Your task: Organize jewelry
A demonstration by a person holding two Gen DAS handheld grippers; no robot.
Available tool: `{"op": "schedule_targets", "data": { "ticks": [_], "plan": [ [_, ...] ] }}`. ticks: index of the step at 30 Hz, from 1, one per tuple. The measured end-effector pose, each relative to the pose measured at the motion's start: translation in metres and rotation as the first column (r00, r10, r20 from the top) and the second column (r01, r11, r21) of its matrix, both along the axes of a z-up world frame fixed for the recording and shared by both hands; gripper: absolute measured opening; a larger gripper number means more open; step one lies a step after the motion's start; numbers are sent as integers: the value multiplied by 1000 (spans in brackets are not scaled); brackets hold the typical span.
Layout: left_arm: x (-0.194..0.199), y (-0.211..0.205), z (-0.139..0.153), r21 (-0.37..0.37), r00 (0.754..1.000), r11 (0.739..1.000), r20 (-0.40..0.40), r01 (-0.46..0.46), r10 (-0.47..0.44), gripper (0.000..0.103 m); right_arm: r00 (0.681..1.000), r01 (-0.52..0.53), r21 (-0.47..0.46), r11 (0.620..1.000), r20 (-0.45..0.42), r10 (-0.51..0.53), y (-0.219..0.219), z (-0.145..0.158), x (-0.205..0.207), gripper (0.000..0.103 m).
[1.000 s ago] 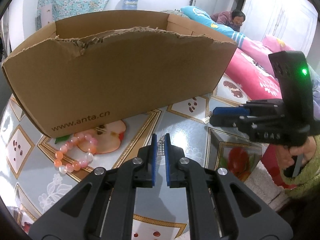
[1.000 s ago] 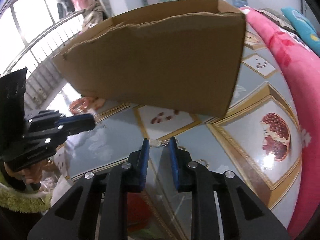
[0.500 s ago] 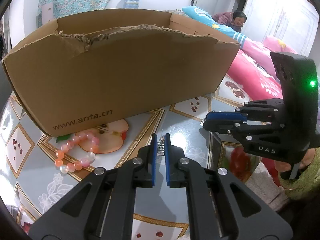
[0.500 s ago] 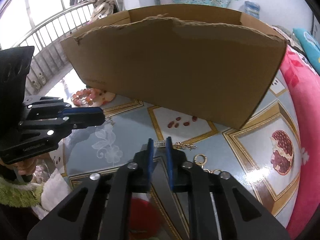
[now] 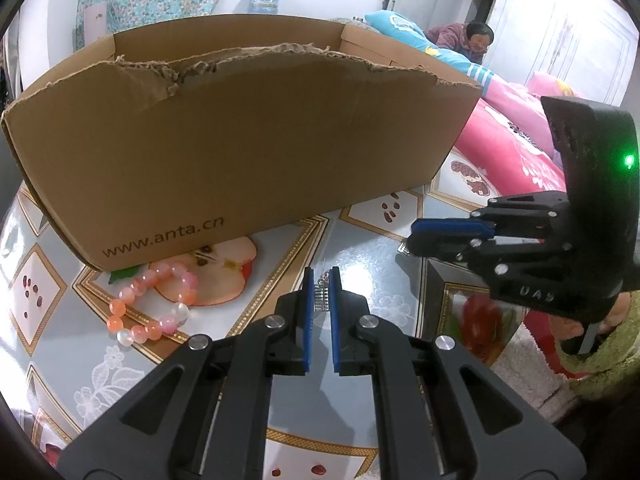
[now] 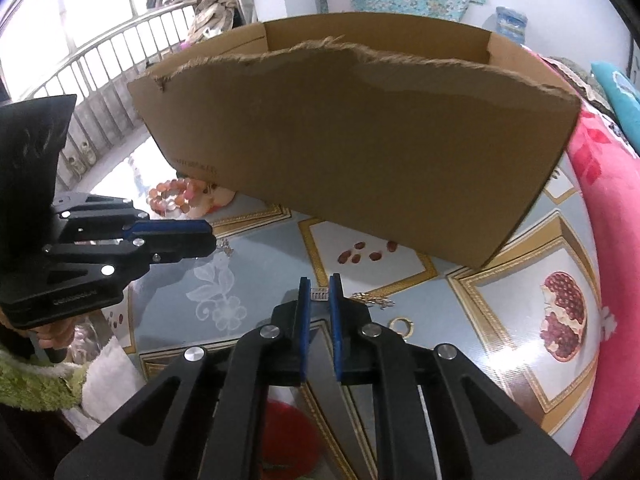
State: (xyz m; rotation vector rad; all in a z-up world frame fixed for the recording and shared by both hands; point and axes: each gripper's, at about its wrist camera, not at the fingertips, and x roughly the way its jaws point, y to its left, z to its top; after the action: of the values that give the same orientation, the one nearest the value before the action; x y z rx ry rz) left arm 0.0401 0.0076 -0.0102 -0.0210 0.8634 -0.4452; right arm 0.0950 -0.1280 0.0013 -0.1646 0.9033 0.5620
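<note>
Left wrist view, item one: your left gripper (image 5: 320, 280), blue pads closed on a small silver chain piece (image 5: 321, 298) held just above the worktop (image 5: 360, 264). Item two: torn cardboard box (image 5: 240, 152), open-topped, standing on the worktop beyond the gripper, printed "www.anta.cn" low on its near wall. Item three: pink and orange bead bracelet (image 5: 148, 308), lying on the fruit-patterned cover against the box's left foot. Item four: your right gripper (image 6: 320, 286); its jaws have just been easing apart a little, yet the pads pinch a small silver ribbed piece (image 6: 319, 293) at their tips. Beside it on the worktop lie a gold chain (image 6: 370, 299) and a gold ring clasp (image 6: 400, 326). Lettering on the gripper bodies is too blurred to read.
</note>
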Motion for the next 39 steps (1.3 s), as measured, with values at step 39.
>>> {"op": "schedule_targets", "data": {
  "ticks": [39],
  "plan": [
    [-31,10,77,-146,983,988,184,51,-23,6,984,1,190,982,174,-34,-40,71,-25,15]
  ]
}}
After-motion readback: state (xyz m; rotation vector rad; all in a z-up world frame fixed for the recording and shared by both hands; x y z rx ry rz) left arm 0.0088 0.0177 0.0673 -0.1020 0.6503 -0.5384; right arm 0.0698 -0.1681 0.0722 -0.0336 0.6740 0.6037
